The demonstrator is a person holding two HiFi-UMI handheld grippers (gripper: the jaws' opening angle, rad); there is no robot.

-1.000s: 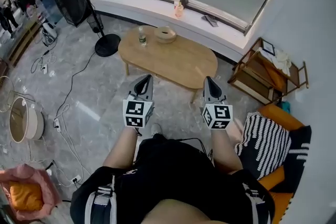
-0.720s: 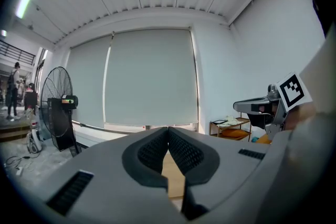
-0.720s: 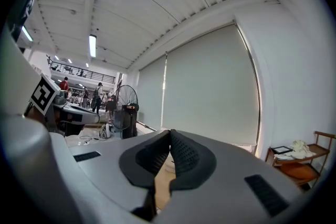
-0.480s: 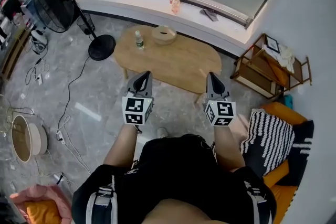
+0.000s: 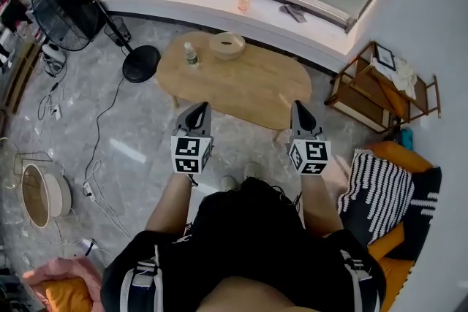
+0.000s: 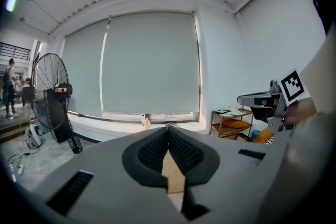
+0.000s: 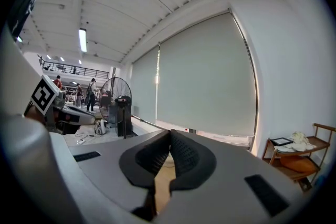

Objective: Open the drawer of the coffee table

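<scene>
- Coffee table [image 5: 241, 84]: oval wooden top, centre, just beyond both grippers; its drawer is hidden beneath the top.
- Left gripper [image 5: 199, 109], right gripper [image 5: 299, 107]: jaws together, holding nothing.
- Grey marble floor [image 5: 131, 150]; fan [image 5: 62, 0] far left.

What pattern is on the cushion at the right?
The cushion has black and white stripes; the head view shows it best.

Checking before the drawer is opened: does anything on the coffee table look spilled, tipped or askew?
Nothing stands out. The bottle looks upright and the bowl sits level on the coffee table; no spill shows.
</scene>
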